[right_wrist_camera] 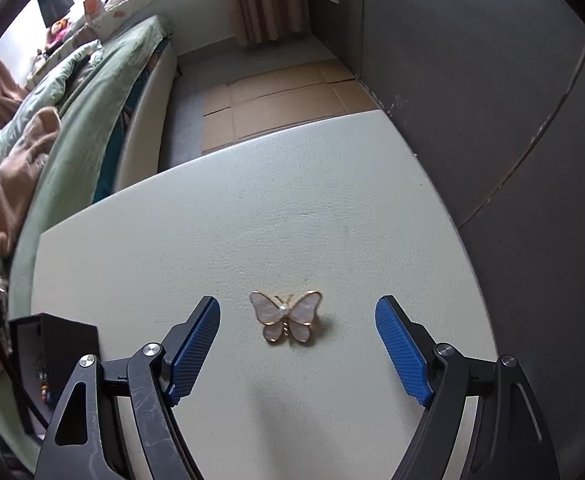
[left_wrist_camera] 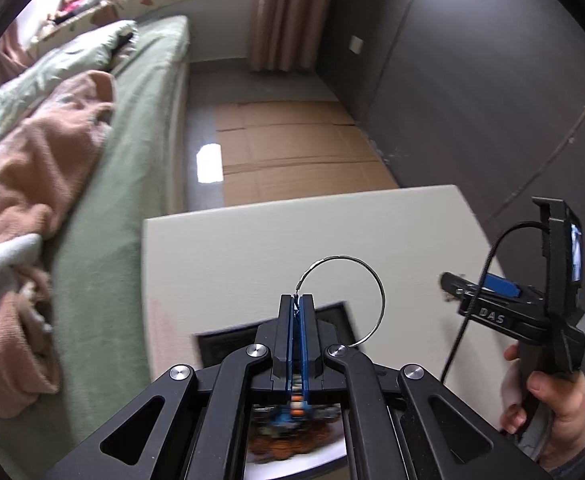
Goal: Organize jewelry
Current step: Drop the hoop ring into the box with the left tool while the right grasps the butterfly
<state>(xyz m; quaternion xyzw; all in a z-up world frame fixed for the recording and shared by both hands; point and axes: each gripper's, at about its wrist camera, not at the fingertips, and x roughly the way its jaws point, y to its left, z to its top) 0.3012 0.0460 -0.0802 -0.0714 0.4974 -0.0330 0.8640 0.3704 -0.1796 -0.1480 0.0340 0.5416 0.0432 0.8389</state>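
My left gripper (left_wrist_camera: 297,300) is shut on a thin silver hoop (left_wrist_camera: 372,276) and holds it above a black jewelry box (left_wrist_camera: 216,346) on the white table (left_wrist_camera: 252,248). Blurred beaded jewelry (left_wrist_camera: 292,432) lies below the gripper. My right gripper (right_wrist_camera: 297,320) is open, low over the table (right_wrist_camera: 292,200), its blue pads (right_wrist_camera: 196,340) on either side of a pearly butterfly brooch (right_wrist_camera: 286,316) with gold edging. The brooch lies flat between the fingertips, untouched. The black box (right_wrist_camera: 52,344) shows at the left of the right wrist view. The right gripper (left_wrist_camera: 448,286) also shows in the left wrist view.
A bed with green sheets (left_wrist_camera: 132,140) and a peach blanket (left_wrist_camera: 24,184) runs along the table's left. A dark wall (right_wrist_camera: 512,100) borders the right. Flattened cardboard (left_wrist_camera: 292,152) covers the floor beyond the table's far edge.
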